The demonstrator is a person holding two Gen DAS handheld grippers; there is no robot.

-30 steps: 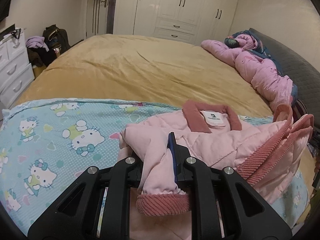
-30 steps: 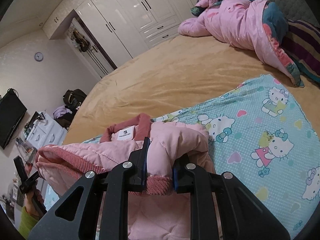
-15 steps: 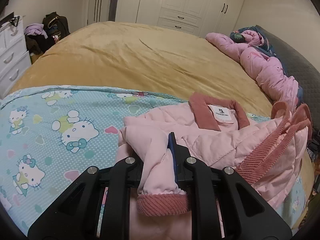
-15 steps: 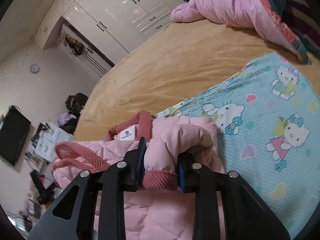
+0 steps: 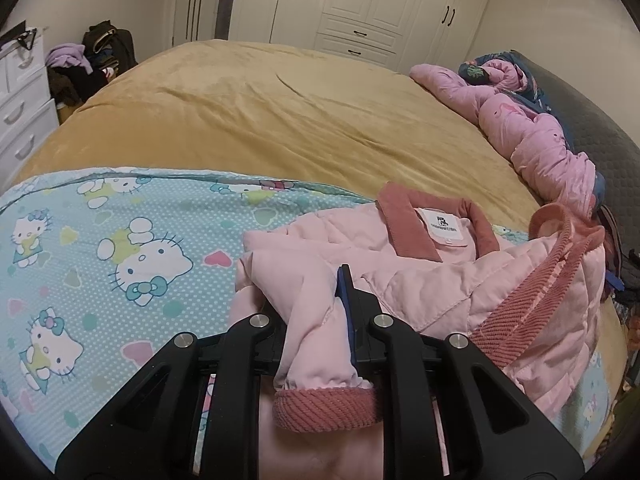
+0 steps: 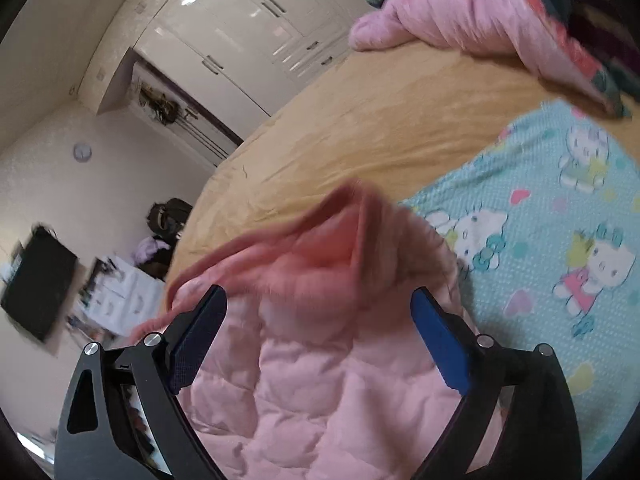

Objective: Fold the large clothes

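Observation:
A pale pink quilted jacket (image 5: 440, 288) with a dark pink corduroy collar and cuffs lies on a Hello Kitty blanket (image 5: 100, 280). My left gripper (image 5: 312, 300) is shut on one sleeve just above its ribbed cuff (image 5: 324, 404), and the sleeve hides the left finger's tip. In the right wrist view, which is motion-blurred, my right gripper (image 6: 318, 294) has its jaws opening wide. The jacket (image 6: 340, 380) lies loose between and below its blue pads (image 6: 436, 336), and neither pad presses on it.
The blanket (image 6: 560, 240) covers the near part of a tan bedspread (image 5: 280, 120). A bunched pink duvet (image 5: 540, 136) lies along the headboard side. White wardrobes (image 5: 360, 12) stand beyond the bed, and white drawers (image 5: 20, 112) stand at the left.
The right gripper has let go of the sleeve cuff it held and spread its jaws wide. The left gripper keeps its grip and has sunk a little toward the blanket.

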